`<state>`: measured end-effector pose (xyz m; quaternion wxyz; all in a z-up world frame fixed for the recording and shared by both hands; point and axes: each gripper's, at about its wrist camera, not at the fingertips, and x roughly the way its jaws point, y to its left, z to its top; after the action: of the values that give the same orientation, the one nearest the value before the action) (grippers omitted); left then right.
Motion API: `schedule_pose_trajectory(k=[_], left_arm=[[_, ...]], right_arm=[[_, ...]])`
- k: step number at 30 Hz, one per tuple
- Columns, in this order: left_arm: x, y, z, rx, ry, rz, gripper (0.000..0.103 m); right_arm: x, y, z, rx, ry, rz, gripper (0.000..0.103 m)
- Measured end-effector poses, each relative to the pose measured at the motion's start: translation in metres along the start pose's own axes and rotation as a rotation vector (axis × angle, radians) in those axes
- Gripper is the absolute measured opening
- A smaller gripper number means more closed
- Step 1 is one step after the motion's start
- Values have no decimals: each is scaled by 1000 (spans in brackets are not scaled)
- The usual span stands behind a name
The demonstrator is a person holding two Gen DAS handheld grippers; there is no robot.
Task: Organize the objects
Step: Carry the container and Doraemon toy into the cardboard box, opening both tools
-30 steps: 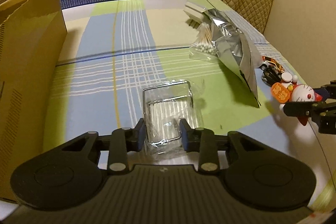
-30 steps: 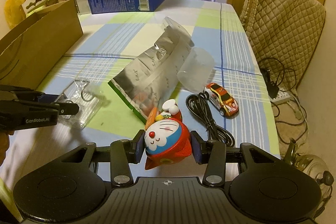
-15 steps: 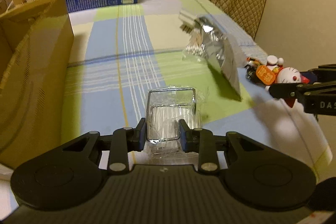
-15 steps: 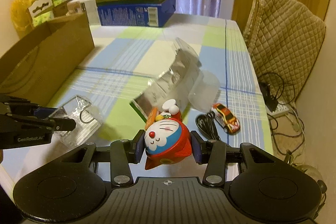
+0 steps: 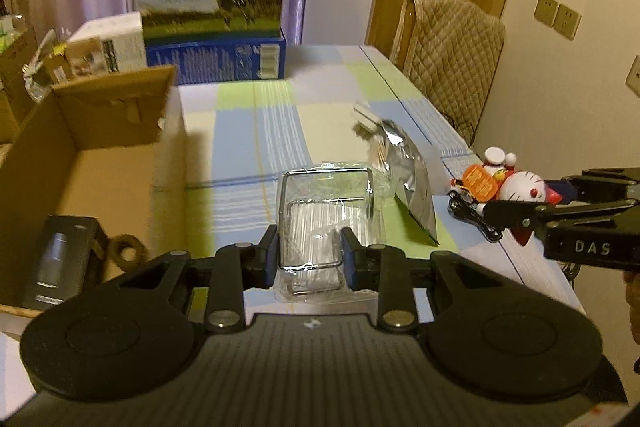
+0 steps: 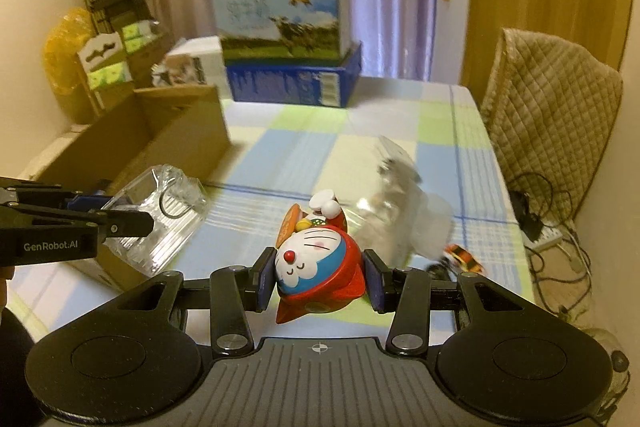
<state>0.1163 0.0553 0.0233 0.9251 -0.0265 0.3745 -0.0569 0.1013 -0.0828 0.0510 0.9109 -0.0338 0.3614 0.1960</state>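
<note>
- Left tool [image 5: 308, 253] — closed on a clear plastic packet [image 5: 326, 215], held above the desk [image 5: 256, 131] beside the cardboard box [image 5: 92, 163].
- Right tool [image 6: 318, 281] — clamped on a Doraemon figure [image 6: 316, 271], aloft.
- Step: carrying both boxward; next, likely release over its opening.

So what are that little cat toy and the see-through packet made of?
The cat toy looks like hard glossy plastic: smooth painted red, blue and white with shiny highlights. The packet seems thin clear plastic film, crinkled and glinting, around a bright wire frame, probably polished metal.
</note>
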Motion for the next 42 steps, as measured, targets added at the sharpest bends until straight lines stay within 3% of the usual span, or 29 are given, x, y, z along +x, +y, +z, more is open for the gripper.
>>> schedule_pose_trajectory(k=[10,21,31,42], left_arm=[[-64,63,-5,-38,-46,64,26],[-102,157,6,-76,-67,204,26],[-83,197,6,-117,-35,218,26],[-38,217,-1,-124,19,210,26]], right_arm=[[-4,74,13,-52,-21,104,42],[17,147,34,-121,-20,216,42],[52,185,53,-143,7,263,42],[93,193,55,-132,54,272,42]])
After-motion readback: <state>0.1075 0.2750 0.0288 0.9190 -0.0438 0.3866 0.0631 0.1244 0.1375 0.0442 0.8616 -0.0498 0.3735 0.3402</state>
